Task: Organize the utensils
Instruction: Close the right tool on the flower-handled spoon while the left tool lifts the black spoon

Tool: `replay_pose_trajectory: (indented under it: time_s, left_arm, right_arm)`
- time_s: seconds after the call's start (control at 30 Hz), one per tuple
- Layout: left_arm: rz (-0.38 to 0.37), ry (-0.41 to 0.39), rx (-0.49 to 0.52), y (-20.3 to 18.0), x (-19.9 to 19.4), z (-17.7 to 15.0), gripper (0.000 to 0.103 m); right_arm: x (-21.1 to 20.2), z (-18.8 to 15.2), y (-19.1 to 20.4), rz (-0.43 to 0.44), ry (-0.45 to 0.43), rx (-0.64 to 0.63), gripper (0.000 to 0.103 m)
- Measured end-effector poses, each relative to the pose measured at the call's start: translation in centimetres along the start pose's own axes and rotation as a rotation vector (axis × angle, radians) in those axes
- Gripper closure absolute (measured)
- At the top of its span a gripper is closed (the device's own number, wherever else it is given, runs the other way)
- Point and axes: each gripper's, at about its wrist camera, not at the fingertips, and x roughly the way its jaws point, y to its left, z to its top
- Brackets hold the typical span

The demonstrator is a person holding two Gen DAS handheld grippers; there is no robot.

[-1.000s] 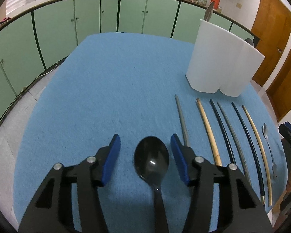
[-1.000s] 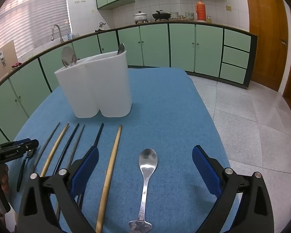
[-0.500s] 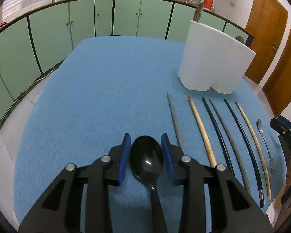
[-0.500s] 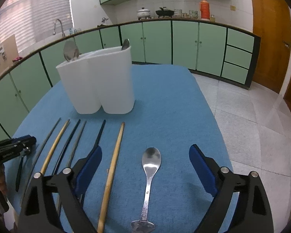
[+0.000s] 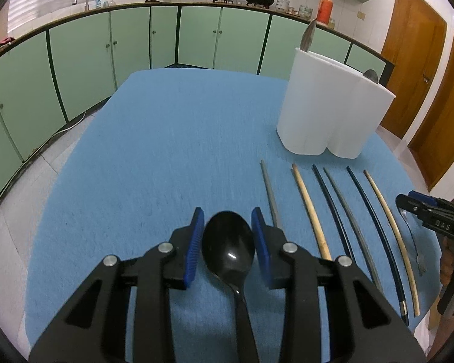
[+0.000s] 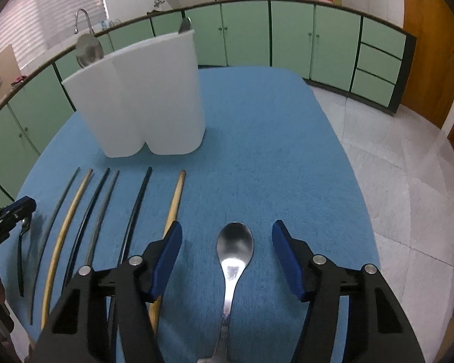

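Observation:
My left gripper [image 5: 228,230] is shut on a black spoon [image 5: 228,247], its blue pads against the bowl's sides. My right gripper [image 6: 226,247] is open, its jaws either side of a silver spoon [image 6: 235,246] lying on the blue table cloth [image 6: 257,157]. A white two-compartment utensil holder [image 5: 330,106] stands at the back with a spoon head sticking out of each compartment; it also shows in the right wrist view [image 6: 139,96]. Several chopsticks [image 5: 333,220] lie in a row in front of it, also seen in the right wrist view [image 6: 106,217].
The left gripper and black spoon show at the left edge of the right wrist view [image 6: 12,220]. The right gripper shows at the right edge of the left wrist view [image 5: 432,217]. Green cabinets [image 5: 196,39] surround the table; tiled floor [image 6: 408,181] lies to the right.
My left gripper closed from open onto the black spoon's bowl. My right gripper stayed open and moved slightly forward over the silver spoon.

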Motion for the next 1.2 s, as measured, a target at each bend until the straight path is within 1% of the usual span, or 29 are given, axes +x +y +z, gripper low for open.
replay_pose_trajectory:
  time_s: [0.07, 0.13, 0.2, 0.27, 0.3, 0.33, 0.37, 0.5, 0.57, 0.67, 0.83, 0.93, 1.2]
  left_arm:
    - [-0.001, -0.009, -0.002, 0.1, -0.2, 0.1, 0.072]
    - [-0.003, -0.015, 0.0, 0.1, -0.4, 0.2, 0.072]
    - [-0.005, -0.019, 0.002, 0.0, -0.6, 0.3, 0.072]
    - [-0.009, -0.025, 0.004, -0.1, -0.7, 0.4, 0.072]
    - [-0.01, -0.027, 0.004, -0.1, -0.8, 0.5, 0.072]
    - [-0.011, -0.03, 0.005, -0.1, -0.9, 0.5, 0.072]
    - [-0.013, -0.032, 0.005, -0.2, -1.0, 0.6, 0.072]
    - [-0.017, -0.042, 0.008, -0.4, -1.4, 0.8, 0.072]
    - [-0.018, -0.053, 0.011, -0.5, -1.8, 0.9, 0.072]
    - [-0.024, -0.069, 0.01, -0.6, -2.4, 1.1, 0.072]
    - [-0.041, -0.119, 0.015, -1.0, -4.1, 1.7, 0.072]
    - [-0.054, -0.142, 0.02, -1.3, -4.8, 2.1, 0.072]
    - [-0.086, -0.206, 0.019, -1.9, -6.1, 3.4, 0.072]
  right_arm:
    - [0.6, 0.2, -0.3, 0.007, 0.027, 0.014, 0.049]
    - [1.0, 0.4, -0.5, 0.009, 0.035, 0.026, 0.05]
    - [1.1, 0.6, -0.7, 0.007, 0.038, 0.03, 0.054]
    - [1.0, 0.6, -0.8, -0.004, 0.039, 0.03, 0.066]
    - [1.0, 0.6, -0.7, -0.006, 0.04, 0.026, 0.069]
    - [0.9, 0.6, -0.8, -0.006, 0.04, 0.024, 0.076]
    - [0.9, 0.7, -0.9, -0.005, 0.039, 0.026, 0.077]
    - [0.5, 0.6, -1.2, 0.01, 0.017, 0.038, 0.078]
    - [-0.3, 0.5, -1.1, 0.019, -0.011, 0.039, 0.078]
    - [-2.5, 0.2, -0.5, 0.035, -0.081, 0.027, 0.078]
    - [-6.1, 0.3, 0.1, 0.051, -0.2, 0.01, 0.078]
    - [-7.4, 0.6, 0.3, 0.061, -0.256, 0.004, 0.078]
    - [-9.6, 1.5, 0.3, 0.085, -0.349, -0.004, 0.078]
